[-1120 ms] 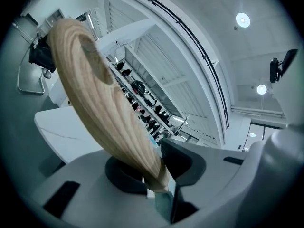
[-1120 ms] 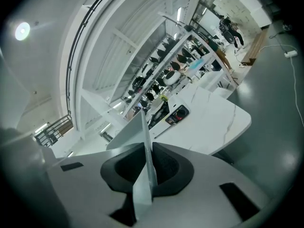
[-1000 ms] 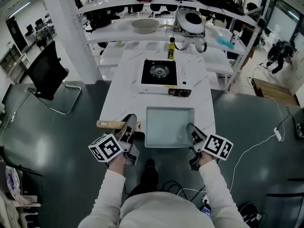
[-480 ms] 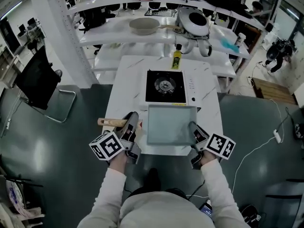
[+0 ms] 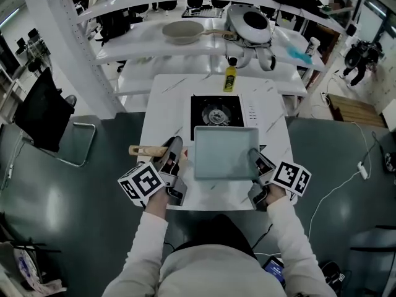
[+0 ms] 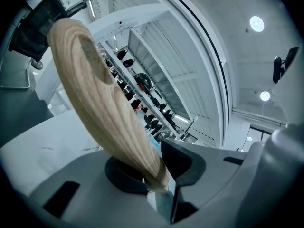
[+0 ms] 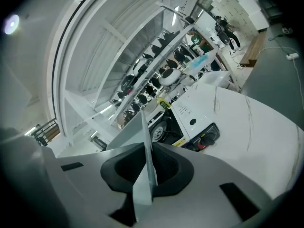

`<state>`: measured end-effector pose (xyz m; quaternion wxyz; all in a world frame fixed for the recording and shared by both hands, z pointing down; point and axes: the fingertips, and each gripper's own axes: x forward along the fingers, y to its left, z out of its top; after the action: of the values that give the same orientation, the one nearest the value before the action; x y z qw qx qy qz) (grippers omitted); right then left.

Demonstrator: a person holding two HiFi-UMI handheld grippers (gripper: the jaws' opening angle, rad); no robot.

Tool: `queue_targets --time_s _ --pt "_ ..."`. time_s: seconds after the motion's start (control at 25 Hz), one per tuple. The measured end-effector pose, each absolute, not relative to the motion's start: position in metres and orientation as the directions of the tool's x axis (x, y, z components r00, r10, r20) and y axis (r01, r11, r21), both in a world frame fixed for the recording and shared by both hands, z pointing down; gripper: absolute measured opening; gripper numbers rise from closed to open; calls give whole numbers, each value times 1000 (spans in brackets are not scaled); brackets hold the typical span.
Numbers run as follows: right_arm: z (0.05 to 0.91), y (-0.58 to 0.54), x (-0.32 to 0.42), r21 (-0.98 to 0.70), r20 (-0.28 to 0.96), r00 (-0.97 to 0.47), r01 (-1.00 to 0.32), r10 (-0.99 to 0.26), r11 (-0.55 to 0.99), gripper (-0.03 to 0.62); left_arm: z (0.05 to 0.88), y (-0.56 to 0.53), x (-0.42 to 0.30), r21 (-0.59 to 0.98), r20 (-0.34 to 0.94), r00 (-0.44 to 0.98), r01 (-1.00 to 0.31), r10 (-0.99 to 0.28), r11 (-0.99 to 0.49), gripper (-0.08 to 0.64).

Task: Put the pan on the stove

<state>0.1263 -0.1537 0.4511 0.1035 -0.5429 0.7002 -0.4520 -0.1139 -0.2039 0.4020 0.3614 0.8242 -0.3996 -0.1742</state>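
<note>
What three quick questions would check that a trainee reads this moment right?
1. True or false: the square pan already covers the burner of the gas stove.
2. The left gripper is shut on: A the pan's rim; B the wooden handle; C nothing.
3. Fill in: the right gripper clamps the pan by its right ____.

Key: 1 false, since the pan is held by both grippers and reaches only the stove's front edge, with the burner in plain sight beyond it. 2 B. 3 rim.
</note>
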Motion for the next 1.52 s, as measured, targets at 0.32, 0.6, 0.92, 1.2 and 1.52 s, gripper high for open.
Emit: queue_targets --time_s 0.32,0.6,0.92,1.2,1.52 --pt "456 -205 135 -748 358 -402 -663 -843 -1 61 408 -252 -103 747 16 616 -531 -788 -400 97" --pt "458 -264 147 -746 377 -423 -666 -824 1 61 410 -305 -92 757 27 600 -534 -800 -375 97" --pt "470 -319 152 -748 412 -445 -663 -795 -17 61 422 -357 -88 763 58 585 -549 -809 -342 97" --pt "482 -345 153 -751 440 -457 -660 -773 -37 61 434 -384 -86 768 78 582 -553 -810 -323 97" --pt "492 -363 154 -753 452 -455 -656 -767 -54 61 444 -405 -86 775 94 570 -557 -816 -300 97"
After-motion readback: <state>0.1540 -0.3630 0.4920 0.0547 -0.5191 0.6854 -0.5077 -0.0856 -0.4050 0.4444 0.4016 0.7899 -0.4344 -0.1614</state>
